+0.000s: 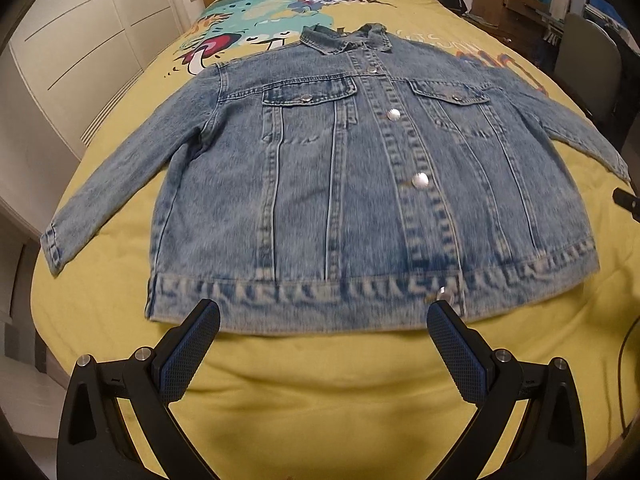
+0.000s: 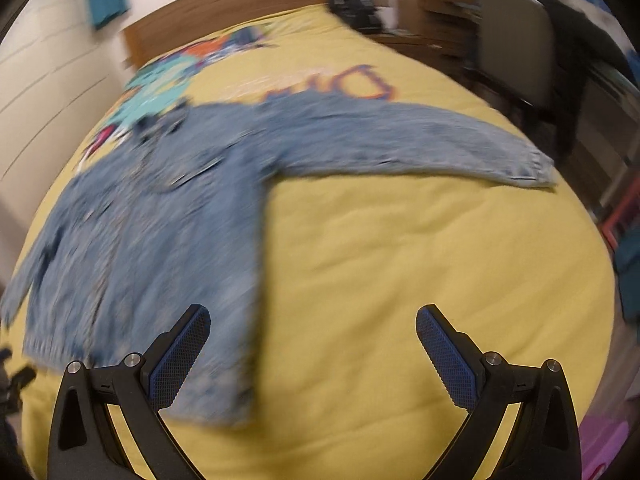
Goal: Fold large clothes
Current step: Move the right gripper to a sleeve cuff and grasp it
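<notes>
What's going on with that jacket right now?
Both claws, left and right, open, empty. Jacket flat on bed, sleeves out, unfolded. Nothing blocking.

I'm scanning for lettering — the yellow bedspread (image 1: pixel 280 380) carries some printed letters beyond the denim jacket (image 1: pixel 360 184), but the jacket covers most of them in my left view. In my right view the big orange-and-blue letters (image 2: pixel 360 82) are smeared by blur — I can't make out a word.
</notes>
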A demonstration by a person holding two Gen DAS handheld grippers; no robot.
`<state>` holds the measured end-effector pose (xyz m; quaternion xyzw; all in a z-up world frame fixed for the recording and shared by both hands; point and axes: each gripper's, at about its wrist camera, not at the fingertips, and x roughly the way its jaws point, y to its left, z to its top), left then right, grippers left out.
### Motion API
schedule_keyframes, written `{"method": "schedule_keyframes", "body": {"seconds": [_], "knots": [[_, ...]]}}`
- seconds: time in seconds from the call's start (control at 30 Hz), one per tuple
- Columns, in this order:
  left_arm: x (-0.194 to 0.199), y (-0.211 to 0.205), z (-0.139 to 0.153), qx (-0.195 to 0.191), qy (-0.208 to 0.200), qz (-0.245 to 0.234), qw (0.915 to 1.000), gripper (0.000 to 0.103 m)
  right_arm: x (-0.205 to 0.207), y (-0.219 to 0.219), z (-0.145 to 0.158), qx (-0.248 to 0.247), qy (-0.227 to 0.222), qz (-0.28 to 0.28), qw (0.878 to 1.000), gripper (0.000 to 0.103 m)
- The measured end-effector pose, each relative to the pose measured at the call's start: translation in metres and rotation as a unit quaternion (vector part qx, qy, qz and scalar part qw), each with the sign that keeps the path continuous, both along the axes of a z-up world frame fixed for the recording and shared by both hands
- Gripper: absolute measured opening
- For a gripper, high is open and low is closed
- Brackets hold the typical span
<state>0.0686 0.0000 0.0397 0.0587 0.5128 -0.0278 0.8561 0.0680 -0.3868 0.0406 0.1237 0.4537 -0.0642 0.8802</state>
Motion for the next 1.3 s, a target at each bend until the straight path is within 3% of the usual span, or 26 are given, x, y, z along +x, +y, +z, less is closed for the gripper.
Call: {"method": "schedule_keyframes", "body": {"seconds": [0.2, 0.47, 1.07, 1.3], "knots": [[0.021, 0.004, -0.003, -0.005, 0.013, 0.020, 0.9997, 0.102, 0.036, -0.077, -0.020, 0.033, 0.012, -0.088, 0.996, 0.103], [0.042, 0.012, -0.013, 0.004, 0.046, 0.049, 0.9977, 0.102, 0.067, -0.158, -0.056, 0.110, 0.020, -0.182, 0.977, 0.103], [0.065, -0.001, -0.021, 0.002, 0.084, 0.073, 0.9938, 0.102, 0.091, -0.234, -0.072, 0.187, -0.032, -0.232, 0.954, 0.102], [0.067, 0.002, -0.019, 0.018, 0.079, 0.084, 0.9932, 0.102, 0.098, -0.255, -0.075, 0.217, -0.050, -0.249, 0.943, 0.091]]}}
